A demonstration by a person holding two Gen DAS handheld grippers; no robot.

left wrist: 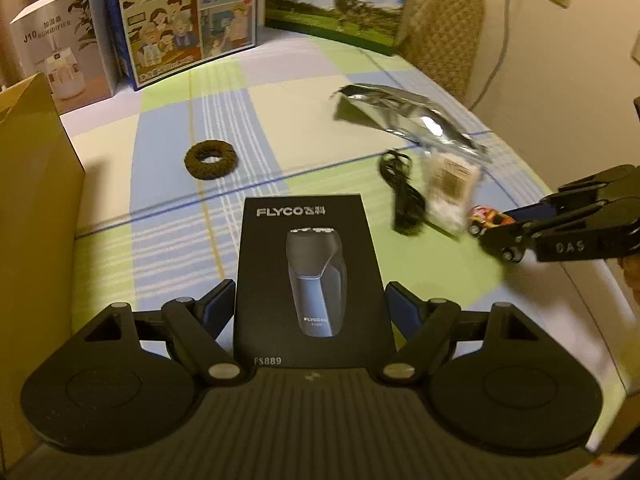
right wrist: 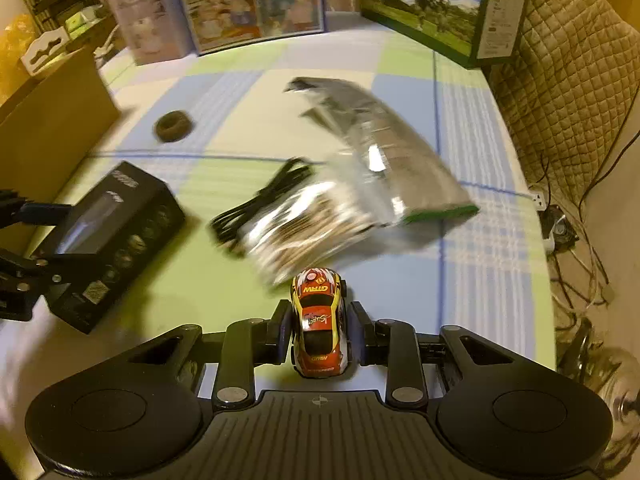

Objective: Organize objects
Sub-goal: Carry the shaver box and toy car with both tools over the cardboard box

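My left gripper [left wrist: 310, 300] is shut on a black FLYCO shaver box [left wrist: 308, 264], one finger on each long side. From the right wrist view the same box [right wrist: 116, 232] is tilted over the checked tablecloth, with the left gripper [right wrist: 40, 240] at its near end. My right gripper [right wrist: 320, 312] is shut on a small red and yellow toy car [right wrist: 320, 320], whose nose points away from the camera. In the left wrist view the right gripper [left wrist: 516, 240] comes in from the right edge with the toy car [left wrist: 486, 218] at its tips.
On the cloth lie a brown ring-shaped scrunchie [left wrist: 211, 160], a coiled black cable [left wrist: 402, 196], a clear labelled packet [left wrist: 450, 190] and a silver foil bag [left wrist: 404, 116]. A cardboard box [left wrist: 36, 200] stands at the left. Printed cartons [left wrist: 188, 20] line the back; a quilted chair [right wrist: 560, 100] is on the right.
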